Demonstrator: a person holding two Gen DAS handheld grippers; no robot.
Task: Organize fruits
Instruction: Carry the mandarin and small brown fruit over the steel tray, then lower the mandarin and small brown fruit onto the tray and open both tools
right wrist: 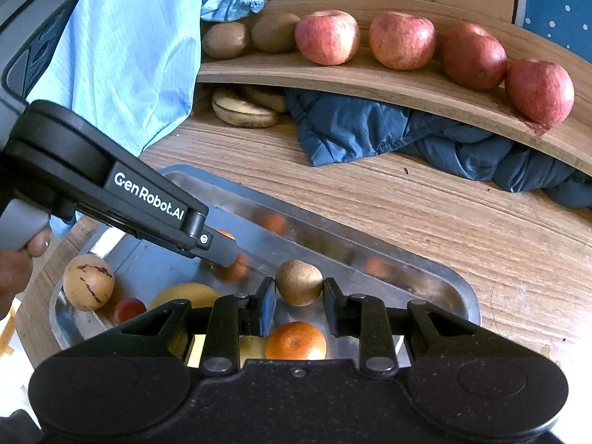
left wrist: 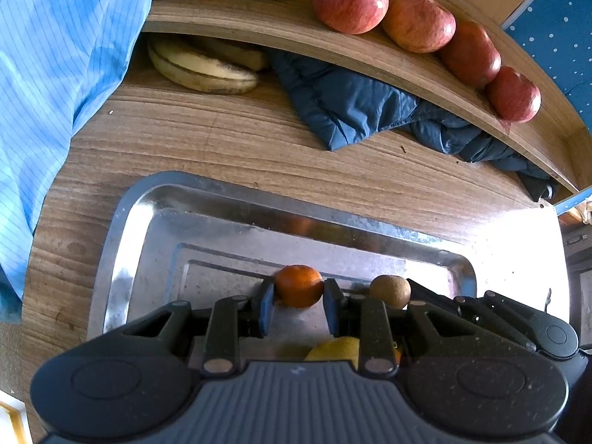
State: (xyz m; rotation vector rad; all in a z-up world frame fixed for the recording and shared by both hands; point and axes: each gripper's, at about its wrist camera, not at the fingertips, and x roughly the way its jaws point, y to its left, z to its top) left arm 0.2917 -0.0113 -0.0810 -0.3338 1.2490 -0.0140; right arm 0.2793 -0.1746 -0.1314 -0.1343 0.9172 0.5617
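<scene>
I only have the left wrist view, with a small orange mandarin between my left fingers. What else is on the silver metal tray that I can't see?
Observer: A round tan fruit with dark cracks sits at the silver metal tray's left end in the right wrist view.
Operator: Anything under the right gripper?
Observer: Besides your small orange mandarin, a second orange mandarin lies below the right gripper, whose pads flank the brown kiwi.
Operator: More?
Observer: A small red fruit lies beside the tan one.

I'm working at a home wooden desk, its shelf above a stuffed-in blue jacket
</scene>
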